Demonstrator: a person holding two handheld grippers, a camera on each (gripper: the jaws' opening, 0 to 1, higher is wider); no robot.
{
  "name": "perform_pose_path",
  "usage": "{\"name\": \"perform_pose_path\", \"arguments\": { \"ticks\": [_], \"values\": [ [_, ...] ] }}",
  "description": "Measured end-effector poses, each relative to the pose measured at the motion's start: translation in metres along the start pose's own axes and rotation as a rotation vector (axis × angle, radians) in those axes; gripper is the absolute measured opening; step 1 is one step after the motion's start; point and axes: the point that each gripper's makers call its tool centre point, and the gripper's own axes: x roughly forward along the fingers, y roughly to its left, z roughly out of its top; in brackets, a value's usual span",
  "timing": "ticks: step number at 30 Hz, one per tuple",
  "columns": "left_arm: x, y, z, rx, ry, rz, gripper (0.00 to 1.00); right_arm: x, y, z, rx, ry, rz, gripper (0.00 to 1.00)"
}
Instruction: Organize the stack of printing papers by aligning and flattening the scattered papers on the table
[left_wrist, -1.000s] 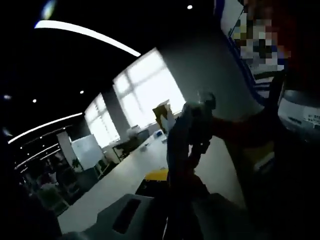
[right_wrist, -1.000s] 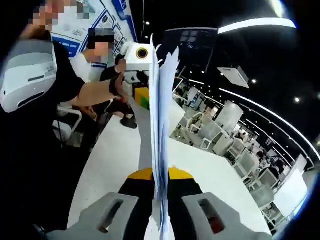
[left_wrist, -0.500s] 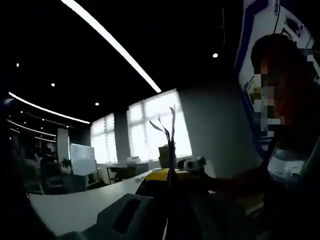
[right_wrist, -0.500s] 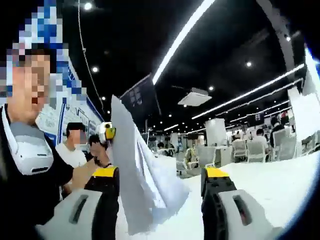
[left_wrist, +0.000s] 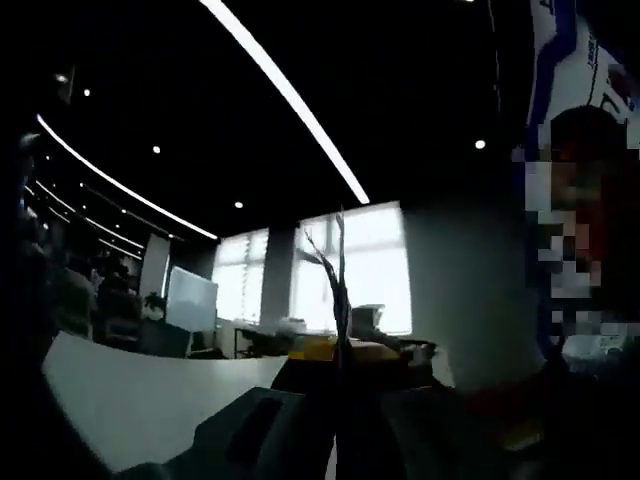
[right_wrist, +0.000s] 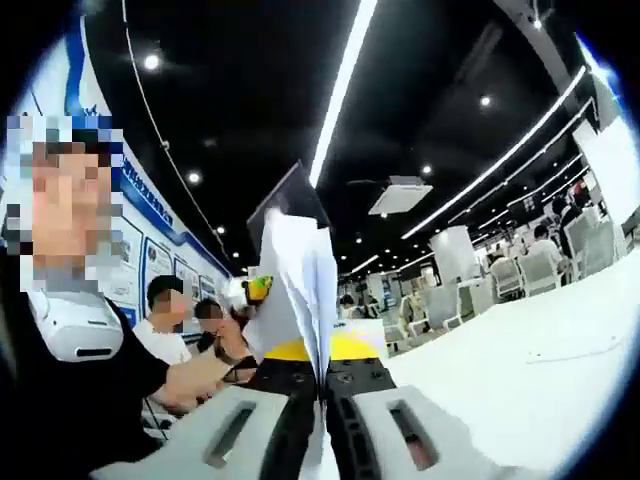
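Observation:
The stack of printing papers (right_wrist: 300, 275) stands upright, white, its sheets fanned a little at the top. My right gripper (right_wrist: 326, 352) is shut on the stack's lower edge, yellow tips pressed together. In the left gripper view the papers (left_wrist: 338, 285) show edge-on as a thin dark line against bright windows, and my left gripper (left_wrist: 338, 352) is shut on them. Part of the left gripper (right_wrist: 257, 290) peeks out behind the papers in the right gripper view, with a person's hand (right_wrist: 232, 345) below it.
The white table (right_wrist: 520, 370) runs out to the right, and its top (left_wrist: 150, 400) lies low at the left in the left gripper view. The person holding the grippers is close on the left (right_wrist: 70, 340). Other people and office chairs (right_wrist: 445, 300) are farther back.
The right jaws, open half a second ago with the papers leaning by one jaw, have shut on the stack. Both views have tilted up toward the ceiling. The papers now stand straighter.

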Motion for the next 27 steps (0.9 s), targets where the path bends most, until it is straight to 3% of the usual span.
{"name": "perform_pose_path", "arguments": {
  "ticks": [3,6,9,12,14,16,20,23,27],
  "values": [
    [-0.001,0.018,-0.027,0.019,0.038,0.076,0.05,-0.002,-0.017,-0.002,-0.119,0.047,-0.112,0.00],
    [-0.002,0.033,-0.055,0.146,0.112,0.146,0.06,-0.004,-0.026,-0.003,-0.234,0.088,-0.186,0.00],
    [-0.001,0.037,-0.074,0.163,0.122,0.153,0.06,-0.005,-0.027,-0.007,-0.282,0.108,-0.227,0.00],
    [-0.003,0.042,-0.104,0.217,0.201,0.168,0.06,-0.009,-0.029,-0.014,-0.351,0.112,-0.253,0.00],
    [-0.006,0.045,-0.124,0.262,0.250,0.186,0.06,-0.013,-0.031,-0.024,-0.353,0.106,-0.248,0.00],
    [-0.010,0.040,-0.145,0.187,0.263,0.188,0.06,-0.019,-0.030,-0.037,-0.296,0.097,-0.232,0.00],
    [-0.020,0.037,-0.156,0.174,0.245,0.208,0.10,-0.034,-0.028,-0.058,-0.248,0.089,-0.226,0.00],
    [-0.024,0.036,-0.163,0.156,0.282,0.205,0.11,-0.041,-0.033,-0.065,-0.217,0.104,-0.248,0.06],
    [-0.020,0.035,-0.157,0.157,0.292,0.204,0.13,-0.046,-0.040,-0.059,-0.221,0.104,-0.289,0.07]
  ]
}}
